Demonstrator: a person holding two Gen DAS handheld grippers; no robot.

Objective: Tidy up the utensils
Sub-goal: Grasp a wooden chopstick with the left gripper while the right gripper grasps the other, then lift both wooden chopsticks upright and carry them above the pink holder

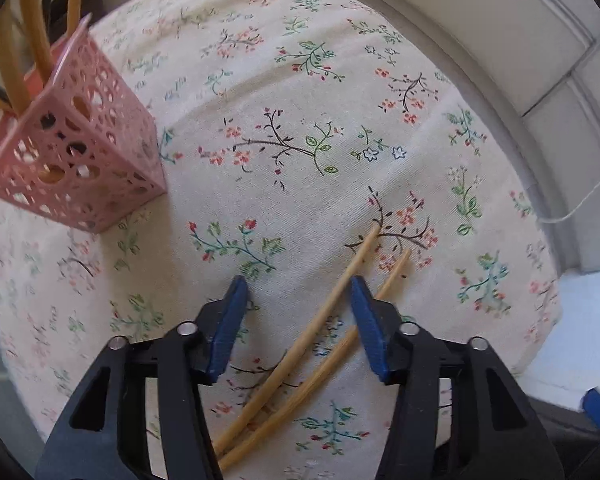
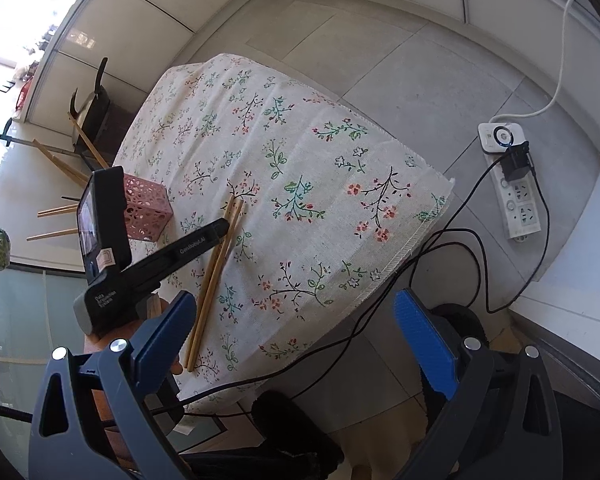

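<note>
Both views are bright with soft daylight; in the right wrist view the window at the far left is blown out to white glare, and the pale floor below it shines. Shadows are faint and short. Fisheye distortion bends the floral tablecloth and wall lines toward dark rounded corners, and the pink holder looks slightly blurred.

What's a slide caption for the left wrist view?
Open left gripper poised over two loose chopsticks on the floral tablecloth, pink perforated holder at left.
</note>
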